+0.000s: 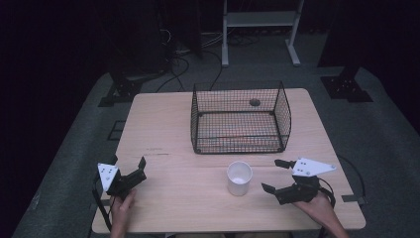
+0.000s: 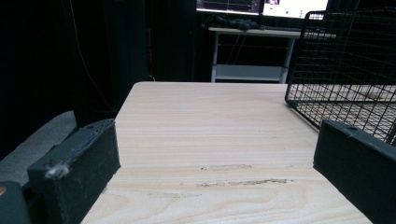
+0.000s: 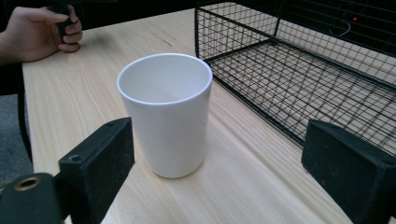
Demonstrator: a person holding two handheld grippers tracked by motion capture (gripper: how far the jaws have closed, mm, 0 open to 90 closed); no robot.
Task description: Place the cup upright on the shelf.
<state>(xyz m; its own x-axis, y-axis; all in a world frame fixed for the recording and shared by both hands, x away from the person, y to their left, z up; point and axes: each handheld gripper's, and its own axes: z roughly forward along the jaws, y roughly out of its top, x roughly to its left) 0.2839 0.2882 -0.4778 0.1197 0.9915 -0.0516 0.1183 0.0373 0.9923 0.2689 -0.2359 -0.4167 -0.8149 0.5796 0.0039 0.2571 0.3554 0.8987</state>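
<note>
White cup (image 1: 239, 178) upright, just beside right claw (image 1: 272, 175); jaws open, apart from it.

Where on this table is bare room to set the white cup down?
Bare wood lies left of the wire basket, from the far edge to the left gripper, and along the near edge between both hands. It is tighter at the middle, where the cup stands between basket and right gripper.
</note>
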